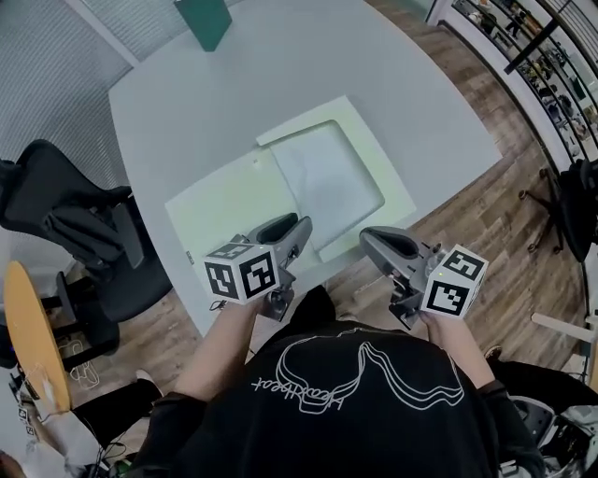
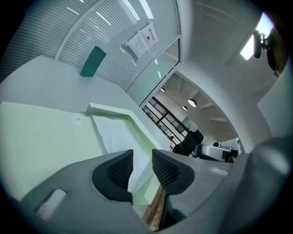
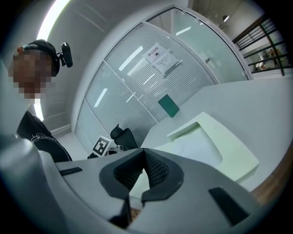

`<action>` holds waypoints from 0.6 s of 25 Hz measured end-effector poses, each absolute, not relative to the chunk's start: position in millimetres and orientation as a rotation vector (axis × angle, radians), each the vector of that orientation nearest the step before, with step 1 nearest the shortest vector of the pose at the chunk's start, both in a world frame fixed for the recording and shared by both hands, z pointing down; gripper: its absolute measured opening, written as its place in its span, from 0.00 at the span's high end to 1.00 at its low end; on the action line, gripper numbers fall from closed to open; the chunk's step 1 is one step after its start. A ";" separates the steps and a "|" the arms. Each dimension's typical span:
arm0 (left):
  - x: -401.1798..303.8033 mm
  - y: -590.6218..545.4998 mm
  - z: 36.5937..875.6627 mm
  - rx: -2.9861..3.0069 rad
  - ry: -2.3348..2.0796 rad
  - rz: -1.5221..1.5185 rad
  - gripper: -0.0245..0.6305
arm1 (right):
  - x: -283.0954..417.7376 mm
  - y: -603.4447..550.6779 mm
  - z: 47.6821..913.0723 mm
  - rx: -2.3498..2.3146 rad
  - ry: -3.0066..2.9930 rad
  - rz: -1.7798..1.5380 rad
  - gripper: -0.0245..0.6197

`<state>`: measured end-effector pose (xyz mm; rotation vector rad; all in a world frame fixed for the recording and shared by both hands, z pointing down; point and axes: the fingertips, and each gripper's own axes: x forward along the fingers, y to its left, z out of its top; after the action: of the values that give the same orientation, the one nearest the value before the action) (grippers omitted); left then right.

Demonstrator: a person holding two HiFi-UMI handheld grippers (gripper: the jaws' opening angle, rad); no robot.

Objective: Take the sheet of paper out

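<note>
A pale green folder (image 1: pixel 224 201) lies open on the white table (image 1: pixel 177 103). The white sheet of paper (image 1: pixel 322 173) rests in its right half, inside a raised green border. My left gripper (image 1: pixel 297 226) hovers at the folder's near edge, open, with nothing between its pads. In the left gripper view the paper (image 2: pixel 116 132) lies just beyond that gripper (image 2: pixel 143 157). My right gripper (image 1: pixel 367 237) hangs by the folder's near right corner, its pads together and empty. In the right gripper view, this gripper (image 3: pixel 143 154) has the folder (image 3: pixel 236 157) and the paper (image 3: pixel 197 146) ahead of it.
A dark green upright object (image 1: pixel 204 21) stands at the table's far side. A black office chair (image 1: pixel 79 224) and a round wooden seat (image 1: pixel 28 336) sit left of the table. The table's front edge runs just under both grippers, with wooden floor (image 1: pixel 505 224) to the right.
</note>
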<state>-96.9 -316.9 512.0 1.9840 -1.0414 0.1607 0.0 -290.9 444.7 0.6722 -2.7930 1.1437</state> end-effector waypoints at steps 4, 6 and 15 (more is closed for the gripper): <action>-105.4 -328.9 536.8 1.926 -1.024 0.183 0.77 | -0.9 -293.5 452.9 0.701 -2.775 1.162 0.95; -107.6 -332.1 546.9 1.898 -1.018 0.188 0.77 | 0.5 -293.8 457.0 0.721 -2.766 1.174 0.95; -115.5 -348.4 588.7 1.761 -0.976 0.196 0.77 | -2.0 -305.2 458.5 0.762 -2.759 1.186 0.95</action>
<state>-115.5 -348.4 588.7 1.7606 -0.9763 0.1964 -2.0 -305.2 458.5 0.7625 -2.7591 1.1859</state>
